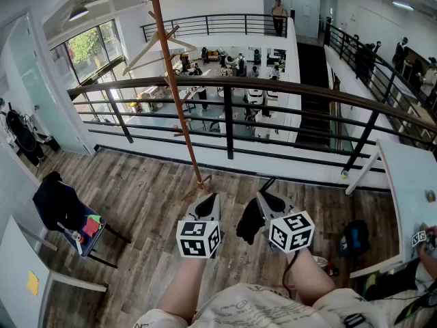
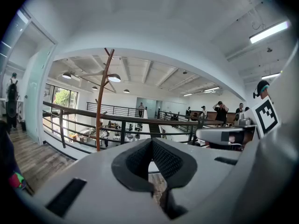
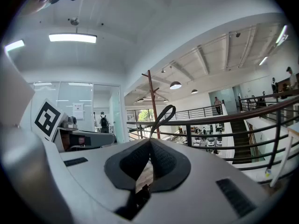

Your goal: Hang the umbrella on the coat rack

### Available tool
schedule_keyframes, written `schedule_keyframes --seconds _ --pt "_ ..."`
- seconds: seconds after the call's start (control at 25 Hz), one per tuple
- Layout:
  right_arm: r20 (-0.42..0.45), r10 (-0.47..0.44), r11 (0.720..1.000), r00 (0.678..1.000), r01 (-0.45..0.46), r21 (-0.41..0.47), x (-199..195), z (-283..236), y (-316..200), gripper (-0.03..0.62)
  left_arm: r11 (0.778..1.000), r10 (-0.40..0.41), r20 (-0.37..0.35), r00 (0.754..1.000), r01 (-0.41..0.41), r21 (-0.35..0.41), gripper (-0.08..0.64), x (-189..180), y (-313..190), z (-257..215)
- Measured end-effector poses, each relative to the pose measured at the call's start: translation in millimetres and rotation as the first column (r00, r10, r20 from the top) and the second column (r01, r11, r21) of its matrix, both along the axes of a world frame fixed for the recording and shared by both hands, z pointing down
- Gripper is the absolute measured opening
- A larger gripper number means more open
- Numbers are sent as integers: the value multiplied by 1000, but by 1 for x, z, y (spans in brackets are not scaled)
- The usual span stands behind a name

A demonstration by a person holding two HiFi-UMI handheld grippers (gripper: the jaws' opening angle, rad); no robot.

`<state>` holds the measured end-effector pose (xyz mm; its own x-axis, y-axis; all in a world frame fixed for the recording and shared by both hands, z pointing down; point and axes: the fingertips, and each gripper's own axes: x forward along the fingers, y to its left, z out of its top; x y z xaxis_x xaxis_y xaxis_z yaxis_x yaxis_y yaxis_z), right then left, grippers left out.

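Right claw (image 1: 265, 198) was clamped on the black umbrella (image 1: 250, 221), its strap (image 3: 157, 123) looping up past the tips. Left claw (image 1: 210, 198) sat closed and empty. The coat rack (image 1: 173, 87) stood ahead by the railing (image 1: 287, 84), well apart from the umbrella.

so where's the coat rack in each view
head view: coat rack left of centre, slanting from the top edge to the floor, crossing the railing.
left gripper view: coat rack left of centre, in front of the railing.
right gripper view: coat rack at centre, just left of the umbrella strap.
shared landmark: the railing.
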<state>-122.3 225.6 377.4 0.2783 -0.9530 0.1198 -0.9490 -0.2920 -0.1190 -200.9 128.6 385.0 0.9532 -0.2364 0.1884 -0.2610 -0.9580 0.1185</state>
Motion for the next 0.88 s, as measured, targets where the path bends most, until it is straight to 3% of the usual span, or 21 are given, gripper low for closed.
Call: schedule_keyframes --seconds 0.44,0.88 --pt "39 15 1000 999 -15 -5 4 12 22 6 999 31 25 999 -32 10 5 7 26 6" --pt "0 -60 998 998 60 10 19 12 27 6 1000 -14 20 1000 14 26 5 28 37 10"
